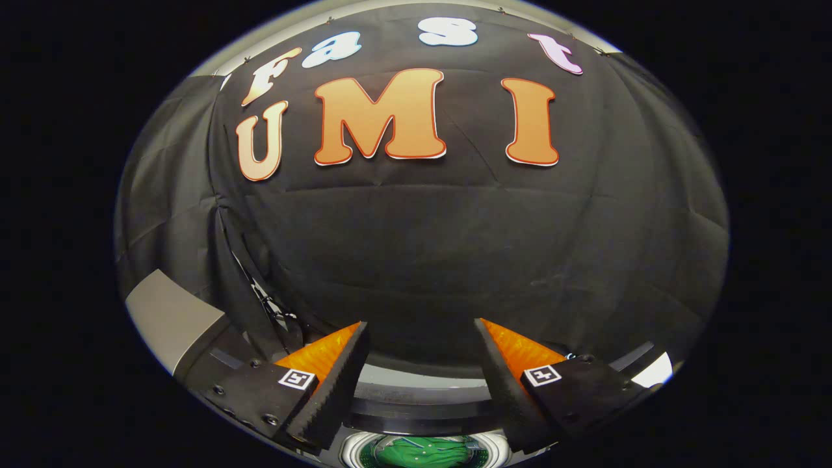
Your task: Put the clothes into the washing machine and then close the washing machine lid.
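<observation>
With nothing held between them, fingers [421,325] spread wide apart, both tips up against the black booth wall [455,247] far behind. Below and between the fingers, near side: round washing machine opening [354,448], pale rim, lid not closed over it. Inside the drum, green clothes [422,453] bunched up, partly cut off at the near limit of view. Just beyond the opening, a dark curved band of the machine top [422,406], then a light grey strip. Far left of the fingers, a grey flat panel [172,318], tilted, next to hanging black cables [273,312] by the cloth fold. Right of the fingers, a small bright white patch [653,370], cannot tell what.
</observation>
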`<state>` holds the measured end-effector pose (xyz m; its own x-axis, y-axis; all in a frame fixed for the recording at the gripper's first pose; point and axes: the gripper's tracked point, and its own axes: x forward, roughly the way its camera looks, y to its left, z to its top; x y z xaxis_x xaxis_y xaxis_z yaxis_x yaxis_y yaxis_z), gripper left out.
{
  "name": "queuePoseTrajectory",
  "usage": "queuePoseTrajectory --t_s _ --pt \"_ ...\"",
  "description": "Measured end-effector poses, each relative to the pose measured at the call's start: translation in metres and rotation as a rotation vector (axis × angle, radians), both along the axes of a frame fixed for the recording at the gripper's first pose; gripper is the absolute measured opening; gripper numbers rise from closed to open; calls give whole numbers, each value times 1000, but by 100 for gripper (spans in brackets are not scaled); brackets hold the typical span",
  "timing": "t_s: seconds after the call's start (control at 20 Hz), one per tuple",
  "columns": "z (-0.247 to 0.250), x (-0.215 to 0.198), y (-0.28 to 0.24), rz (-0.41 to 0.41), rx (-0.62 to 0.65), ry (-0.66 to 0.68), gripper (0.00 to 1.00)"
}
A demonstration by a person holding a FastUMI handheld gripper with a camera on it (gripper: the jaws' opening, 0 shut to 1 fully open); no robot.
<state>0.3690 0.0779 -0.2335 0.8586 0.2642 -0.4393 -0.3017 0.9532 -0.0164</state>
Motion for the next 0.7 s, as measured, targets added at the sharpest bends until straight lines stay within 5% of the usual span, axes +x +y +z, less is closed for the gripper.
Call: queuePoseTrajectory --t_s 0.7 --pt "-18 -82 -18 -12 -10 55 100"
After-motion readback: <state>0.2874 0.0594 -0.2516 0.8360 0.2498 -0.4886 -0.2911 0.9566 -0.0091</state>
